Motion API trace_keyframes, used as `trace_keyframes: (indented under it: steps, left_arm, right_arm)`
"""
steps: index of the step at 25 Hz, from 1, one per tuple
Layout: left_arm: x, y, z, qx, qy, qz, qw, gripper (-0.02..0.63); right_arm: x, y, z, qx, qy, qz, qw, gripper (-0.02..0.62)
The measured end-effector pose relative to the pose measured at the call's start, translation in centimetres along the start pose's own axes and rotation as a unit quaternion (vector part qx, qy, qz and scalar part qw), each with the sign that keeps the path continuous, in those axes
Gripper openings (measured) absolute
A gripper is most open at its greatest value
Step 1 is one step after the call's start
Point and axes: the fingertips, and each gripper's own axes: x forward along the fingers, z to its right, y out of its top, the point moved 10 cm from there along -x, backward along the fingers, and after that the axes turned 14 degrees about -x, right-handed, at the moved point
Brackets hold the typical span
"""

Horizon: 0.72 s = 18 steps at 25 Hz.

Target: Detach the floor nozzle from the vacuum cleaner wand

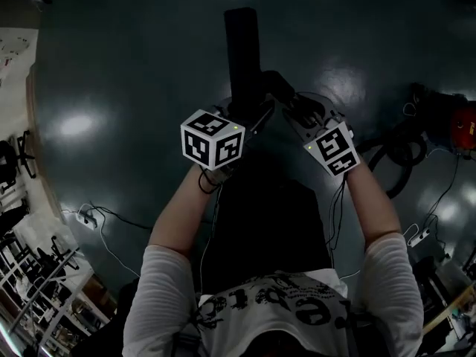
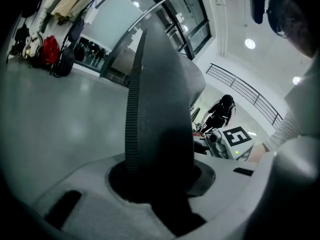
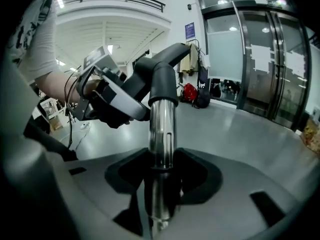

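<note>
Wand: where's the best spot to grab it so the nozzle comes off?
Grip the wand on its bare metal, just below the dark collar, closing across it from both sides: it is straight, round and slim. The right gripper holds it so.

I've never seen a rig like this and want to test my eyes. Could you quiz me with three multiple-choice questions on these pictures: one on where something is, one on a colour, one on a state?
1. Where is the floor nozzle?
A. in the left gripper
B. on a shelf
C. inside a box

2. What colour is the wand?
A. red
B. shiny silver
C. yellow

3. How is the right gripper?
A. open and empty
B. shut on a cable
C. shut on the wand

Answers:
1 A: the dark floor nozzle fills the left gripper's jaws.
2 B: the wand gleams like bare metal.
3 C: the right gripper's pads clamp the wand.
</note>
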Motion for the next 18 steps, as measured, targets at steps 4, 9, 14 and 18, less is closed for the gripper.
trace_keyframes:
  steps: [4,9,14,18]
  left_arm:
    - [-8.1,6.5,11.8,0.059,0.017,0.008,0.9981,0.11]
    - [-16.0,10.3,26.0,0.109,0.032,0.015,0.9934,0.112]
    - [-19.0,10.6,37.0,0.153,0.024,0.033,0.9874,0.112]
    - [-21.4,9.3,41.7,0.169,0.021,0.037,0.9847,0.114]
  right_arm:
    - [-8.7,11.4,0.4,0.0,-0.008,0.008,1.0,0.183]
    - [-19.9,21.8,-0.7,-0.011,-0.01,0.009,1.0,0.183]
    - [-30.0,26.0,-1.5,-0.034,-0.04,0.019,0.998,0.183]
    - [-34.2,27.3,-3.9,-0.04,-0.067,0.048,0.996,0.183]
